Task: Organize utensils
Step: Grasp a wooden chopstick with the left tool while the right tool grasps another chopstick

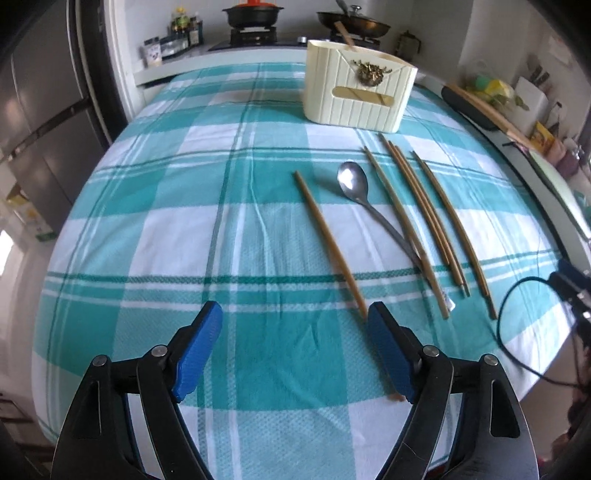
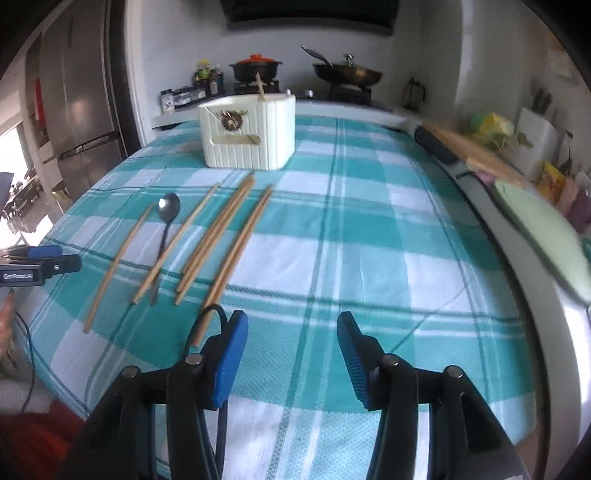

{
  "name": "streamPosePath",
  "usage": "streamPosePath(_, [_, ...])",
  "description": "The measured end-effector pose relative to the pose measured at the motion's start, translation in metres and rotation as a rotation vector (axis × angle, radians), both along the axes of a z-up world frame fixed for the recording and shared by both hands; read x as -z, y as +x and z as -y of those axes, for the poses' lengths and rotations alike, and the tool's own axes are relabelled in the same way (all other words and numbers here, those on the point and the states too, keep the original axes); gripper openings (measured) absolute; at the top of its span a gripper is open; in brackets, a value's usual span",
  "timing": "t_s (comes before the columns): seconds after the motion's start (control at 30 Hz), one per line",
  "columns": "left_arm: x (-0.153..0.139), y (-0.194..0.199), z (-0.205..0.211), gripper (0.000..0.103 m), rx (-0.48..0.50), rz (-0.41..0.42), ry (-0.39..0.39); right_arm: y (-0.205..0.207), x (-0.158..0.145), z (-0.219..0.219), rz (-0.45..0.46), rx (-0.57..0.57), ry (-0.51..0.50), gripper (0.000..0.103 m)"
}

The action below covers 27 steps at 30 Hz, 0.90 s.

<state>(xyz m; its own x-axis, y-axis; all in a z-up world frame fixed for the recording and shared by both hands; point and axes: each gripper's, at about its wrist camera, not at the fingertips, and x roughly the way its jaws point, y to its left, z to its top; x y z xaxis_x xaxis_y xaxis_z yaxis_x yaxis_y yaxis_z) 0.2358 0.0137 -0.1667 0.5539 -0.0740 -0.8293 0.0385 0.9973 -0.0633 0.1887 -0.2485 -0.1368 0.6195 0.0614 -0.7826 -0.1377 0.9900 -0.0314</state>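
Several bamboo chopsticks (image 1: 421,206) and a metal spoon (image 1: 354,184) lie side by side on the teal checked tablecloth (image 1: 184,229). A cream utensil holder (image 1: 358,88) stands behind them with one chopstick in it. My left gripper (image 1: 295,328) is open and empty; the near end of the leftmost chopstick (image 1: 328,243) lies by its right finger. In the right wrist view the chopsticks (image 2: 221,236), spoon (image 2: 168,210) and holder (image 2: 247,129) sit ahead to the left. My right gripper (image 2: 291,336) is open and empty above the cloth.
A stove with a black pot (image 1: 253,14) and a pan (image 1: 354,22) stands behind the table. A cutting board (image 2: 476,155), a green plate (image 2: 546,240) and counter clutter line the right side. A fridge (image 2: 81,110) stands at left. The other gripper (image 2: 40,266) shows at far left.
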Motion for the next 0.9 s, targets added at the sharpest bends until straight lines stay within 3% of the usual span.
streamPosePath(0.17, [-0.005,-0.003,-0.001,0.082,-0.017,0.018,0.009,0.003,-0.026,0.011,0.082,0.026,0.018,0.051])
streamPosePath(0.4, [-0.008,-0.002,-0.002,0.083,-0.027,0.033,0.053,-0.001,-0.067,0.040,0.164,0.062,-0.083,0.051])
streamPosePath(0.47, [-0.009,-0.002,-0.001,0.083,-0.028,0.041,0.061,-0.006,-0.084,0.051,0.184,0.069,-0.142,0.051])
streamPosePath(0.63, [-0.014,-0.001,0.006,0.083,-0.021,0.063,0.077,-0.022,-0.142,0.074,0.263,0.096,-0.415,0.051])
streamPosePath(0.7, [-0.015,0.000,0.010,0.083,-0.015,0.070,0.085,-0.021,-0.154,0.075,0.249,0.083,-0.499,0.057])
streamPosePath(0.8, [-0.014,0.003,0.016,0.083,-0.007,0.074,0.102,-0.013,-0.144,0.065,0.212,0.016,-0.526,0.057])
streamPosePath(0.9, [-0.013,0.005,0.020,0.083,-0.008,0.075,0.121,-0.001,-0.110,0.043,0.142,-0.072,-0.443,0.057])
